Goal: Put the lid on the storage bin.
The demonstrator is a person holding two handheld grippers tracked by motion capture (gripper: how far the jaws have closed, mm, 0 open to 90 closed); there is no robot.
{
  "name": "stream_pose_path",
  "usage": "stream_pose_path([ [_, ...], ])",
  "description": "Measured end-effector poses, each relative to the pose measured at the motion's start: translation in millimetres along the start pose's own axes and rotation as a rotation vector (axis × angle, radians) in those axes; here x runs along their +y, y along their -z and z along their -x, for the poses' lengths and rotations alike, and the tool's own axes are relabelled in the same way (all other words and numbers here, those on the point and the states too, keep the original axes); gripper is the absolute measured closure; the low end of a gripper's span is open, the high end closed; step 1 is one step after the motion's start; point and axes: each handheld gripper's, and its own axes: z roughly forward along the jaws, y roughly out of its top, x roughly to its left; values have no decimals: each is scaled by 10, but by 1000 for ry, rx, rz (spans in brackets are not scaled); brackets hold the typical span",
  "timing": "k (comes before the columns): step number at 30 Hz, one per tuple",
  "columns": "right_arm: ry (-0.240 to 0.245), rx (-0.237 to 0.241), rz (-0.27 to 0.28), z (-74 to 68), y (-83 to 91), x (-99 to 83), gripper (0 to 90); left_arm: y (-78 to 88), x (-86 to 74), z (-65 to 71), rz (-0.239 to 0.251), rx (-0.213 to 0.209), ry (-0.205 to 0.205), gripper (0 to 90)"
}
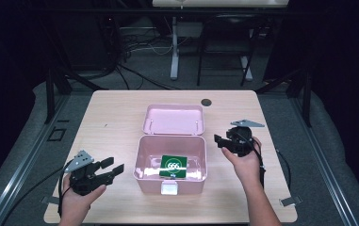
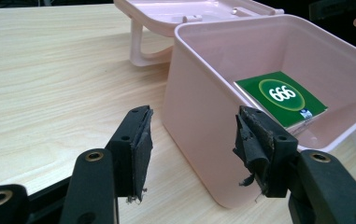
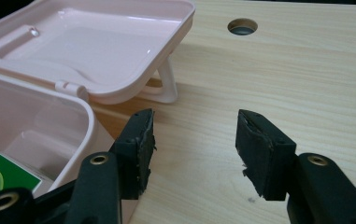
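Overall light: your table (image 1: 120,113) is evenly lit from above; surroundings fall near black.
Shadows: soft, short.
Glare: faint sheen on your pink box (image 2: 203,93).
Sharpness: high view soft; close jaws slightly blurred.

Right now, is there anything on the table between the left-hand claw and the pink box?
No. In the high view, only bare wooden table separates the left gripper from the pink box. The left gripper view shows the same, its open fingers just short of the box.

A light wooden table (image 1: 116,117) carries an open pink box (image 1: 144,176).
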Motion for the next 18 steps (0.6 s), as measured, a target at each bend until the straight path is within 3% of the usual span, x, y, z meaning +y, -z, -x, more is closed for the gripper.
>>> stream_pose_path([
  [18,3,6,-28,-7,-81,-64,477,-14,-11,-3,-25,6,-12,458],
])
